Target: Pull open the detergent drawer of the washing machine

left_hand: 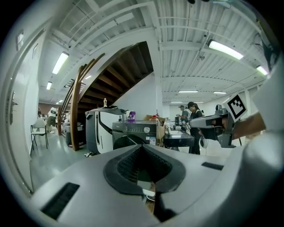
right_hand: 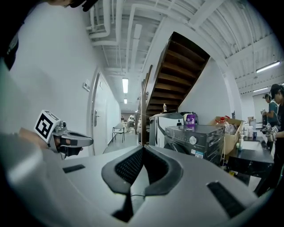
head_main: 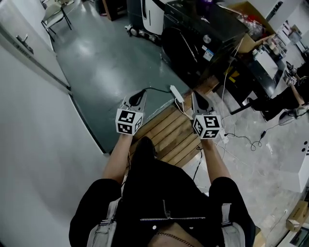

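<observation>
Both the left gripper (head_main: 137,98) and the right gripper (head_main: 199,100) were closed on nothing, well short of the dark washing machine (head_main: 205,46) ahead. A wooden pallet (head_main: 169,132) and a power strip (head_main: 176,93) lay on the floor before it; a white appliance (head_main: 153,17) stood just beside it

I hold both grippers side by side above the pallet (head_main: 169,132): the left gripper (head_main: 140,94) over its left edge, the right gripper (head_main: 198,95) over its right edge. A power strip (head_main: 176,92) lies between their tips, at the pallet's far corner. Beyond it on the floor (head_main: 111,62) stands the washing machine (head_main: 203,43), with another appliance (head_main: 153,17) behind it to the left and a cardboard box (head_main: 251,21) to its right. A chair (head_main: 55,14) sits far left, near the wall (head_main: 29,120).
</observation>
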`<control>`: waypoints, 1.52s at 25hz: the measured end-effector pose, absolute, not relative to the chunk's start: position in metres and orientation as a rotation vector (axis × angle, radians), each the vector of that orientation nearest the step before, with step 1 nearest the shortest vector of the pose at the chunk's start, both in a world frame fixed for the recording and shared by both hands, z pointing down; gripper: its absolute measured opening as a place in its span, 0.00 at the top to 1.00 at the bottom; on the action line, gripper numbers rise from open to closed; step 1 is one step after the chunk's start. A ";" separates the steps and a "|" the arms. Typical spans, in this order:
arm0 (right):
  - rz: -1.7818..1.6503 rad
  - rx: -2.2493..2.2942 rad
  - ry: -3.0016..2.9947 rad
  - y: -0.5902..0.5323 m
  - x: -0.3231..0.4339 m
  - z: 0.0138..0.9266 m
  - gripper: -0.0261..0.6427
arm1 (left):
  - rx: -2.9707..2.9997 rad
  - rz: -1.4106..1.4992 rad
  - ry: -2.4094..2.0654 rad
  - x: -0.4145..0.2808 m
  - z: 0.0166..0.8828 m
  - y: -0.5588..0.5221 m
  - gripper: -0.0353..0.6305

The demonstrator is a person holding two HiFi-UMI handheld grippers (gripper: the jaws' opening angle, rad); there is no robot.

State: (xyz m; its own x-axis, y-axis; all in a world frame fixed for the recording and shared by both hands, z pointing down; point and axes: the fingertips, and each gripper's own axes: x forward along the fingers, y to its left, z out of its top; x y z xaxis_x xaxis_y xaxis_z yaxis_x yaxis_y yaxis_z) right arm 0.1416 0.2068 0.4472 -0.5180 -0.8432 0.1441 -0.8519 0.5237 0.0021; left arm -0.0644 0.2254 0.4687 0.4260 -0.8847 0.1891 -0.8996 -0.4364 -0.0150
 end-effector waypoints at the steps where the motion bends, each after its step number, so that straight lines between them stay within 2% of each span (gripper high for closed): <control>1: 0.107 1.480 -2.622 0.194 0.136 0.441 0.95 | 2.591 0.265 -1.594 -0.068 0.465 0.213 0.92; 12: 0.141 1.575 -2.571 0.117 0.079 0.372 0.95 | 2.634 0.328 -1.457 -0.125 0.414 0.121 0.92; 22: 0.109 1.620 -2.542 0.070 0.085 0.356 0.95 | 2.647 0.291 -1.437 -0.136 0.396 0.067 0.92; 38: 0.127 1.635 -2.565 -0.089 0.082 0.367 0.95 | 2.646 0.294 -1.457 -0.133 0.405 -0.089 0.92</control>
